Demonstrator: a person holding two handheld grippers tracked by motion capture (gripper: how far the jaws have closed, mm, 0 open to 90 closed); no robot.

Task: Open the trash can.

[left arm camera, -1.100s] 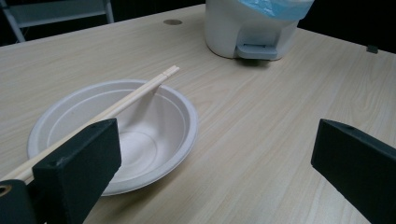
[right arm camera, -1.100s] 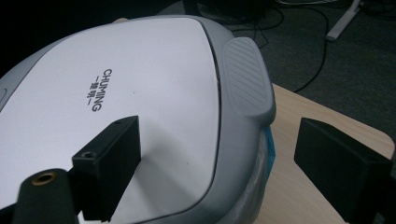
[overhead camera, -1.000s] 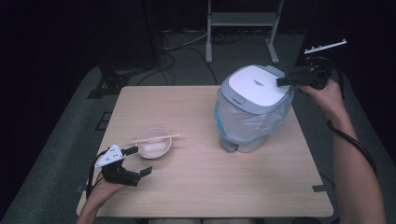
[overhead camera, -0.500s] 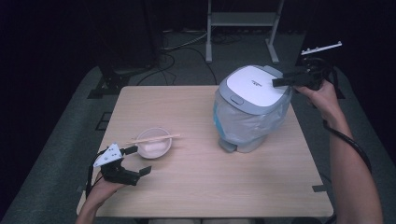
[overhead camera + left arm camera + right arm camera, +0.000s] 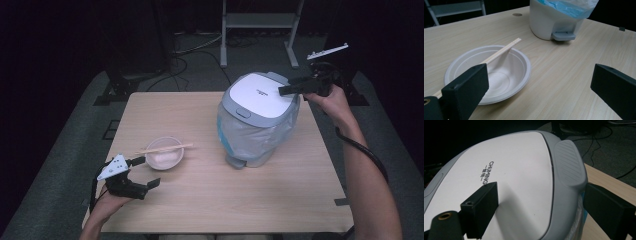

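A white pedal bin (image 5: 255, 125) with a grey-rimmed white lid (image 5: 519, 170) and a clear bag liner stands on the right half of the table. My right gripper (image 5: 289, 90) is open at the lid's far right edge. In the right gripper view (image 5: 544, 195), one jaw is over the white top and the other outside the rim, beside the ribbed grey tab (image 5: 569, 165). A white paper bowl (image 5: 491, 72) with chopsticks (image 5: 501, 51) laid across it sits at the front left. My left gripper (image 5: 148, 171) is open just in front of the bowl and holds nothing.
The bin's grey foot pedal (image 5: 563, 35) faces the table's front. The wooden table (image 5: 200, 200) has bare room between the bowl and the bin and along the front. A metal stand (image 5: 260, 22) and cables lie on the dark floor behind.
My right gripper has edged a little to the left, further over the lid's rim. The left gripper, bowl and chopsticks have stayed put.
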